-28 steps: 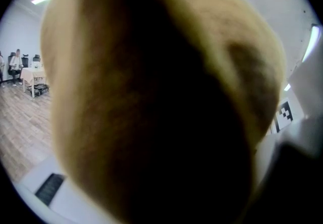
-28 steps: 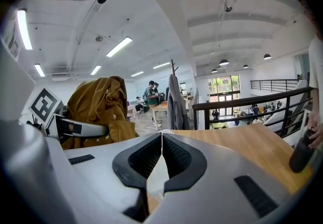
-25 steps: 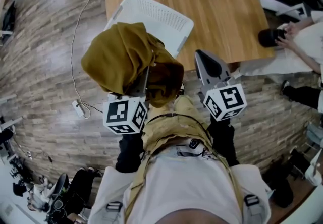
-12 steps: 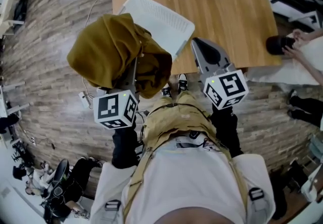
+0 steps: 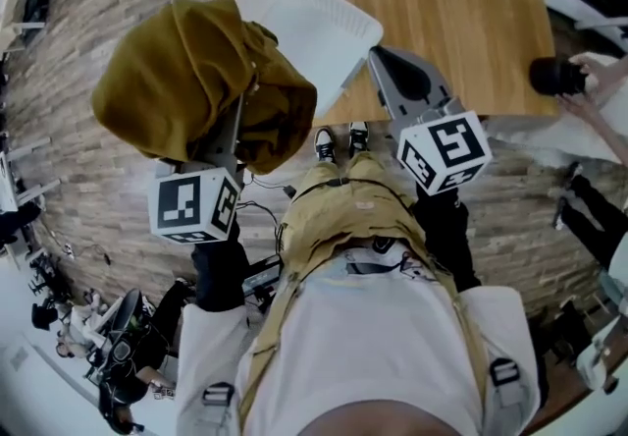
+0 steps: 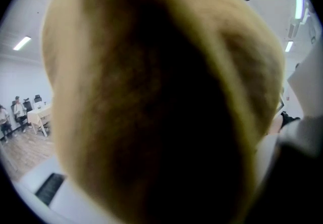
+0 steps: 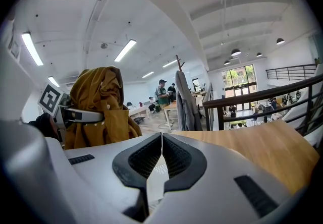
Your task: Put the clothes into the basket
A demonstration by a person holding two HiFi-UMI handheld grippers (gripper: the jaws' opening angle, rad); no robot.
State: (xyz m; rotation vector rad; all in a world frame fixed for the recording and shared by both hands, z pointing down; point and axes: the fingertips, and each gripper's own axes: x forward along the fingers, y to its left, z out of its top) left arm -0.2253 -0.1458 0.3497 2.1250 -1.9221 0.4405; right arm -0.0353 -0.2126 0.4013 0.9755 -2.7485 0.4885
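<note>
Your left gripper (image 5: 237, 122) grips a mustard-brown hooded cloth garment (image 5: 191, 81), and the bunched fabric fills its own view. The garment hangs in the air above the wood-plank floor (image 5: 88, 189). In the head view it is just left of the white perforated plastic basket (image 5: 314, 22) and overlaps the basket's left rim.

The basket sits tilted on the near left corner of the light wooden table (image 5: 461, 12), with its lower corner at the table's near edge. Bare wood spreads beyond the basket and to its right.

Your right gripper (image 5: 383, 59) is empty, its jaws closed tip to tip. It points over the table's near edge, just right of the basket.

At the table's far right edge, another person's hand (image 5: 599, 81) rests by a black object (image 5: 557, 77).
</note>
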